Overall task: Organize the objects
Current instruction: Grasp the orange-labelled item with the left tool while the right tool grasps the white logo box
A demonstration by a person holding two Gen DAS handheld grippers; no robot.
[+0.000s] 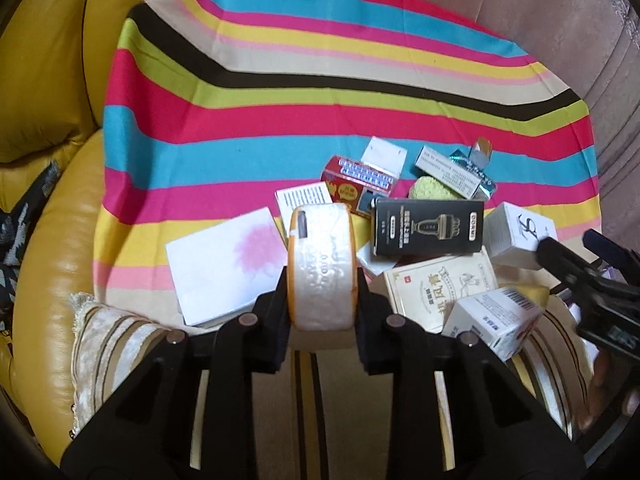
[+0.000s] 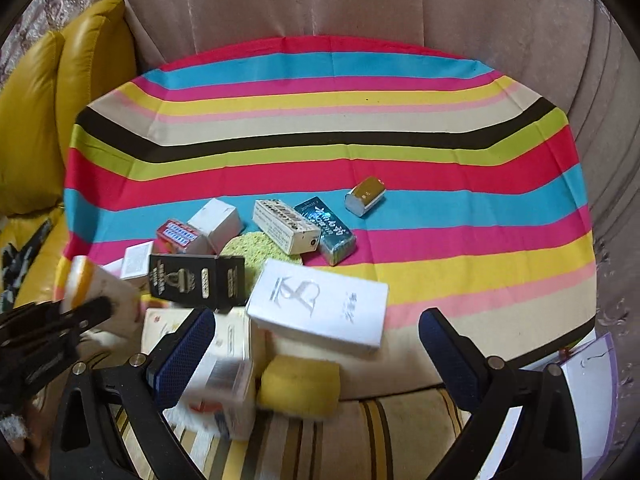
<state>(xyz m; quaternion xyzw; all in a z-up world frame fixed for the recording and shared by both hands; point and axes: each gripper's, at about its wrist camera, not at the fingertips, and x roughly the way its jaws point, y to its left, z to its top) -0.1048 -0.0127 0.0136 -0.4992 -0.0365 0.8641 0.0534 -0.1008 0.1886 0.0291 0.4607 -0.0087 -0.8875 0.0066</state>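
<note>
Left gripper (image 1: 321, 280) is clamped on a white roll with orange rims (image 1: 321, 264), held upright between the black fingers (image 1: 276, 300), above the near edge of the pile. Right gripper (image 2: 316, 344) is spread wide, blue pads (image 2: 184, 356) well apart, nothing pinched; it hangs over the near end of the clutter, above a white box with a grey logo (image 2: 320, 304) and a yellow sponge (image 2: 298, 384).

Just behind the held roll: a white leaflet (image 1: 304, 200), a red box (image 1: 356, 184) and a flat white card with a pink blotch (image 1: 224, 264) to its left. To the right of the roll a black box with a razor drawing (image 1: 428, 228) lies on top of a cream box with red characters (image 1: 436, 288); a small white carton with a barcode (image 1: 496, 316) is nearest the camera.

Farther back sit a round green pad (image 2: 244, 252), a white printed box (image 2: 286, 226) touching a teal foil box (image 2: 328, 228), and a small gold-topped box (image 2: 366, 196) a little apart.

Everything lies on a striped cloth (image 2: 320, 148) spread over a beige sofa (image 2: 360, 12). Yellow leather cushion (image 1: 44, 80) to the left, striped pillow (image 1: 116, 340) at the near edge.
</note>
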